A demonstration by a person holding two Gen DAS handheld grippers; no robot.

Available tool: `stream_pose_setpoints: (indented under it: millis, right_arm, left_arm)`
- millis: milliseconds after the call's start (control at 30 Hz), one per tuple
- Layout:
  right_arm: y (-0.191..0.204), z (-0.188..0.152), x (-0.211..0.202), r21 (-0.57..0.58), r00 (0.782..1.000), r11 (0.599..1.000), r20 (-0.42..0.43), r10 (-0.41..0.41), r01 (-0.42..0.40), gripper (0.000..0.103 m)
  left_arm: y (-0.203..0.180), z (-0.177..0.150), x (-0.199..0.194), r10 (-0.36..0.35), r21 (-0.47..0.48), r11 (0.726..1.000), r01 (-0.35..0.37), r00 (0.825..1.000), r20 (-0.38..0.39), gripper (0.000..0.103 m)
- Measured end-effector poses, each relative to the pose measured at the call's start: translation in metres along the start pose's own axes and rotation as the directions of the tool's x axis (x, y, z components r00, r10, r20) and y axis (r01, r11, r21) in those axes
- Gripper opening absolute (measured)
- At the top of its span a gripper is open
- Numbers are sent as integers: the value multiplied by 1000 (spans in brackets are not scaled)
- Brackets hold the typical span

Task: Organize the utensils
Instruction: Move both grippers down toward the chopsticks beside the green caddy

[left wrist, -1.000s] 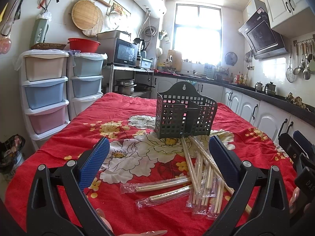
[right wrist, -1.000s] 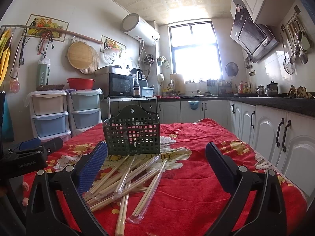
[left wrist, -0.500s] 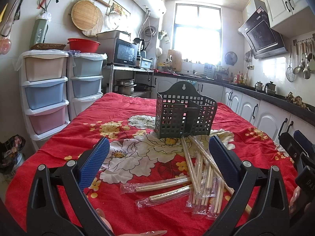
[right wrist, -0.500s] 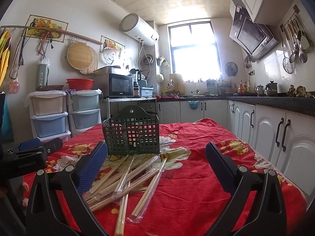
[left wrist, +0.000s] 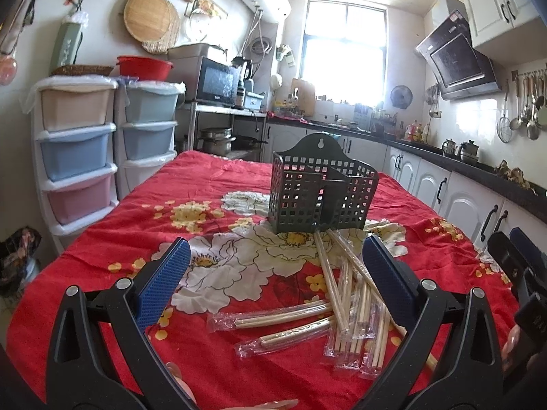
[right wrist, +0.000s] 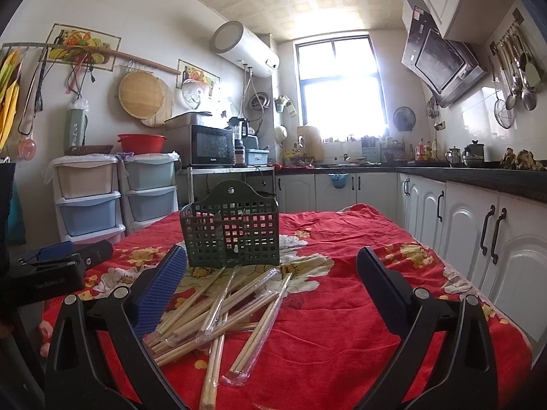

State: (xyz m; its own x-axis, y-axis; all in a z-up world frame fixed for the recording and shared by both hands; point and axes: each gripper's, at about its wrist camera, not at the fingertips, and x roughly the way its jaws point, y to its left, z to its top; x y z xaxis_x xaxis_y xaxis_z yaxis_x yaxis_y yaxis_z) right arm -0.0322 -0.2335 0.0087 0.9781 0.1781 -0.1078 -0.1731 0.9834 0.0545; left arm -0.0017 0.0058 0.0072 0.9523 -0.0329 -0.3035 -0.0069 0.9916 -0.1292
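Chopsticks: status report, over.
Both claws, left and right, open, empty. Chopsticks loose on red cloth, none in green holder. Nothing blocking.

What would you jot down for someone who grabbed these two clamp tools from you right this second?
Left gripper: open, empty, above the tablecloth.
Right gripper: open, empty, near the chopsticks.
Chopsticks: loose pile on the cloth in front of the green holder, some bare, some in clear wrappers.
Holder: upright mid-table; no chopsticks seen inside.
Done: nothing visible.
Left: pick up the chopsticks and stand them in the holder's compartments.
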Motion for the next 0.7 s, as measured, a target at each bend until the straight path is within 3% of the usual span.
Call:
stream_pose_setpoints:
  millis: [400,700]
  right_arm:
    - [10,4,14,-45,993,994,-63,95,-98,97]
    - [16,19,37,-69,984,989,-126,123,-132,97]
  left_arm:
    - [19,10,18,31,-34,999,-33,998,-56,93]
    - [16,34,40,-3,-4,1000,3,992,-125,93]
